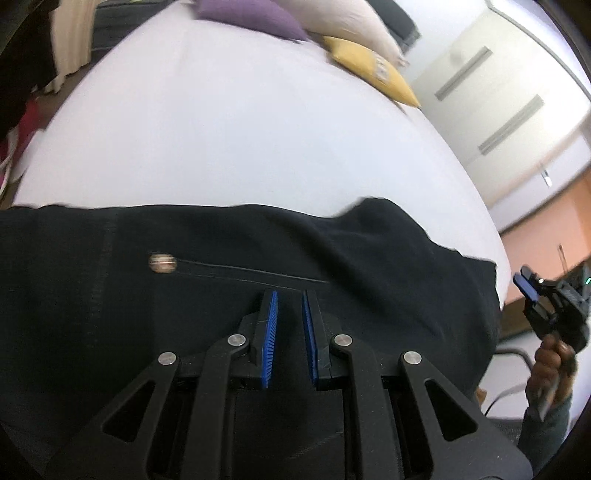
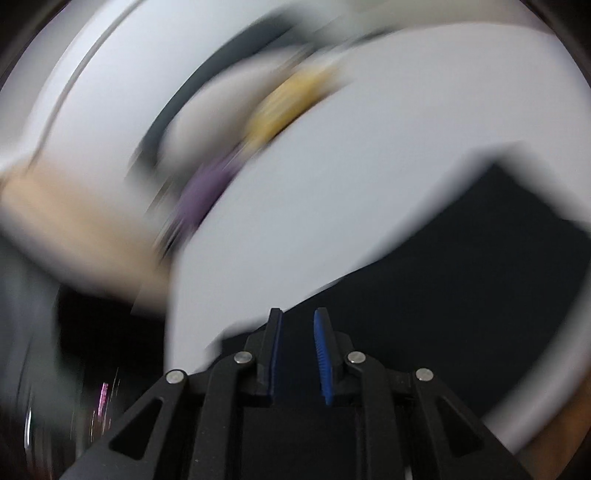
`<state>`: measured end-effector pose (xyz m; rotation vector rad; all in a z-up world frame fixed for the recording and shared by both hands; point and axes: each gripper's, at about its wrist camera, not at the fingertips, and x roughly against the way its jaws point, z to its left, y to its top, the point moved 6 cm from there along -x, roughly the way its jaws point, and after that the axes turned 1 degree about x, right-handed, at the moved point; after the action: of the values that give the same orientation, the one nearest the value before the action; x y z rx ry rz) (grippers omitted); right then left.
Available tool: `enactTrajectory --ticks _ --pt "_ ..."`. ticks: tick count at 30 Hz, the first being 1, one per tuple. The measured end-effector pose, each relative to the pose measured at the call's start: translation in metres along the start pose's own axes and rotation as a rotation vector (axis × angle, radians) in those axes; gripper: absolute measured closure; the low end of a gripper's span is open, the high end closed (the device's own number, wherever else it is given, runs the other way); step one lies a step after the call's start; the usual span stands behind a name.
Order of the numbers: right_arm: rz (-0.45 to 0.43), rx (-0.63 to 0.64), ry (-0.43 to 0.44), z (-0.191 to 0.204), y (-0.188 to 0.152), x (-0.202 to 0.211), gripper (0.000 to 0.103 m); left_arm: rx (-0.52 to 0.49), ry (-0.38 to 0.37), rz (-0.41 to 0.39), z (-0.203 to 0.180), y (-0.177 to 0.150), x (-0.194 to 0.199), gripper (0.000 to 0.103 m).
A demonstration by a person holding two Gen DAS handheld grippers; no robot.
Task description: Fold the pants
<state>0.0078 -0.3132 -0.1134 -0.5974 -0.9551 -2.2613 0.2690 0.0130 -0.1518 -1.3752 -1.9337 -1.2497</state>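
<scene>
Now | pants long axis left-right on bed | left claw parted above

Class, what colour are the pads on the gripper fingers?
Blue pads, clearest in the left wrist view.

Black pants on a white bed; purple pillow, yellow pillow.
</scene>
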Motion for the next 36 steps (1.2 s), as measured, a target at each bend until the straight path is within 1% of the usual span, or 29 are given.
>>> enactTrajectory --ticks 1,4,5,6,7,9,10,11,12,13,14,15,17,18,19,20,22,24,25,26,27,28,29,30,31,32,33,35,36 --pt "0.082 0.050 0.060 0.028 -0.002 -0.029 0.078 0.017 0.001 -0.006 0.009 0.000 0.003 0.090" --pt "0.306 0.190 0.180 0.099 -0.017 -0.114 0.069 0.041 0.008 -0.024 0.034 -0.004 0.014 0.090" --pt "0.379 0.207 0.220 0.113 -0.026 -0.141 0.062 0.050 0.007 -0.028 0.038 -0.008 0.015 0.090" --pt "0.438 0.199 0.234 0.118 -0.032 -0.164 0.060 0.064 0.002 -0.030 0.046 -0.010 0.018 0.090" --pt "0.475 0.186 0.221 0.118 -0.037 -0.183 0.060 0.077 -0.013 -0.035 0.054 -0.012 0.020 0.090" --pt "0.536 0.184 0.182 0.109 -0.043 -0.214 0.060 0.072 -0.014 -0.050 0.062 -0.014 0.026 0.090" --pt "0.538 0.180 0.136 0.098 -0.043 -0.226 0.062 0.059 -0.010 -0.052 0.064 -0.015 0.028 0.090" --pt "0.537 0.157 0.129 0.089 -0.039 -0.232 0.074 0.044 -0.002 -0.055 0.065 -0.016 0.029 0.090" --pt "0.530 0.116 0.144 0.080 -0.034 -0.236 0.080 0.031 0.002 -0.058 0.068 -0.017 0.030 0.090" --pt "0.494 0.080 0.145 0.071 -0.024 -0.236 0.080 0.029 0.000 -0.059 0.069 -0.017 0.030 0.090" --pt "0.443 0.068 0.125 0.062 -0.013 -0.234 0.080 0.031 -0.004 -0.059 0.071 -0.018 0.030 0.090" --pt "0.378 0.058 0.089 0.052 0.001 -0.228 0.078 0.037 -0.008 -0.061 0.074 -0.019 0.030 0.090" --pt "0.256 0.017 -0.047 0.022 0.027 -0.208 0.076 0.038 -0.007 -0.064 0.072 -0.021 0.027 0.090" --pt "0.242 -0.001 -0.054 0.017 0.030 -0.200 0.073 0.035 -0.002 -0.066 0.072 -0.022 0.027 0.090" --pt "0.237 -0.004 -0.011 0.020 0.029 -0.187 0.073 0.033 0.001 -0.067 0.069 -0.023 0.026 0.090" --pt "0.238 0.018 0.039 0.028 0.025 -0.177 0.073 0.033 0.003 -0.068 0.069 -0.023 0.025 0.090" --pt "0.267 0.082 0.150 0.058 -0.001 -0.154 0.067 0.034 0.010 -0.073 0.066 -0.025 0.021 0.090" --pt "0.313 0.139 0.236 0.081 -0.032 -0.146 0.046 0.033 0.024 -0.076 0.064 -0.026 0.019 0.090" --pt "0.340 0.182 0.245 0.090 -0.051 -0.146 0.044 0.028 0.035 -0.077 0.057 -0.029 0.016 0.090" --pt "0.365 0.225 0.219 0.090 -0.068 -0.149 0.044 0.020 0.042 -0.076 0.056 -0.029 0.016 0.090" --pt "0.380 0.235 0.175 0.081 -0.077 -0.152 0.044 0.012 0.046 -0.075 0.056 -0.030 0.015 0.090" --pt "0.386 0.205 0.141 0.067 -0.078 -0.154 0.047 0.010 0.042 -0.074 0.056 -0.031 0.015 0.090" --pt "0.381 0.140 0.144 0.050 -0.075 -0.151 0.069 0.012 0.037 -0.072 0.057 -0.031 0.015 0.090" --pt "0.368 0.061 0.157 0.031 -0.068 -0.147 0.083 0.017 0.027 -0.070 0.058 -0.032 0.014 0.090" --pt "0.336 -0.009 0.138 0.009 -0.056 -0.137 0.085 0.022 0.021 -0.069 0.059 -0.032 0.014 0.090" --pt "0.280 -0.059 0.120 -0.013 -0.040 -0.122 0.086 0.026 0.017 -0.069 0.060 -0.032 0.013 0.090" --pt "0.239 -0.083 0.108 -0.028 -0.031 -0.110 0.086 0.027 0.019 -0.069 0.059 -0.031 0.011 0.090" --pt "0.122 -0.150 0.045 -0.079 -0.001 -0.072 0.090 0.019 0.031 -0.069 0.056 -0.030 0.008 0.090" --pt "0.072 -0.179 0.012 -0.103 0.012 -0.054 0.101 0.017 0.035 -0.070 0.055 -0.028 0.007 0.090"
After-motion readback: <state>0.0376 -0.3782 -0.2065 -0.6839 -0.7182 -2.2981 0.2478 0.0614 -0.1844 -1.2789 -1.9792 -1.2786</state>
